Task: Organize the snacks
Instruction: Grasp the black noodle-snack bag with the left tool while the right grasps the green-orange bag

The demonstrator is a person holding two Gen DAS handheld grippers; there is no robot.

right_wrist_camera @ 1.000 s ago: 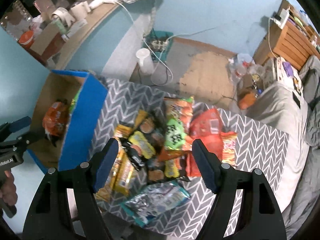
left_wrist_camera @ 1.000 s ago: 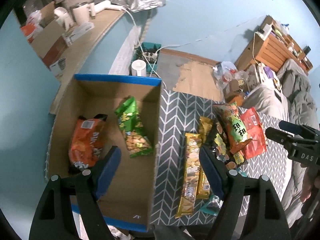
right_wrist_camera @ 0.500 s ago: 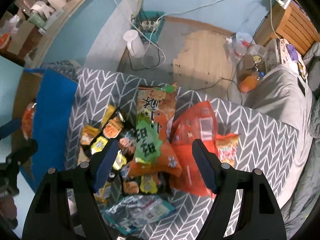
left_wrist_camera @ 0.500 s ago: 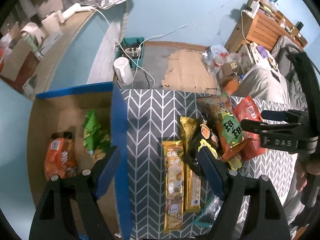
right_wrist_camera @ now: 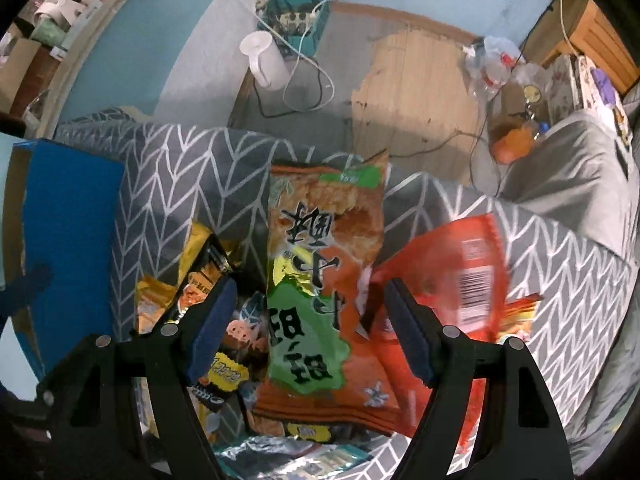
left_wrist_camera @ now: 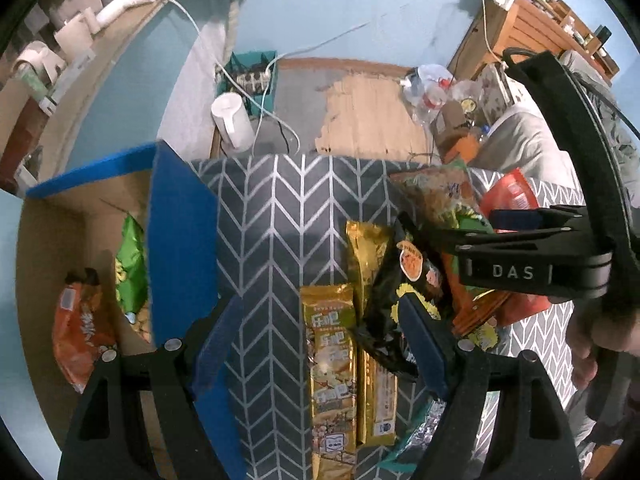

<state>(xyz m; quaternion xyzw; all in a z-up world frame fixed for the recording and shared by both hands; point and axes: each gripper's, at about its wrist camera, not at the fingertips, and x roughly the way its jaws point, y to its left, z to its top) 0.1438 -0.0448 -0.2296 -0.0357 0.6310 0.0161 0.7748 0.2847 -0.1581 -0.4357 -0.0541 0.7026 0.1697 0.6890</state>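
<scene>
- The gold bar packs lie side by side on the chevron cloth, long axes running straight away from your left gripper, near ends toward you.
- A third gold pack lies just beyond them along the same line, its far end pointing to the cloth's far edge.
- The black pack slants across the right gold bar and touches it.
- Your left gripper stands wide open and holds nothing. The gold bars sit between its fingers; the right pad is just over the black pack, though you cannot tell from here whether it touches.
- The box stands just left of the cloth, its blue wall beside your left finger. Inside it an orange bag and a green bag lie lengthwise.
- The orange-green bag tops the pile, long axis running away from your right gripper, its green-banded end far from you.
- The red bag lies to its right, partly under it, barcode up.
- Your right gripper is also wide open and empty, its fingers either side of the orange-green bag, clear of it.
- A silver pack shows at the pile's near edge.
</scene>
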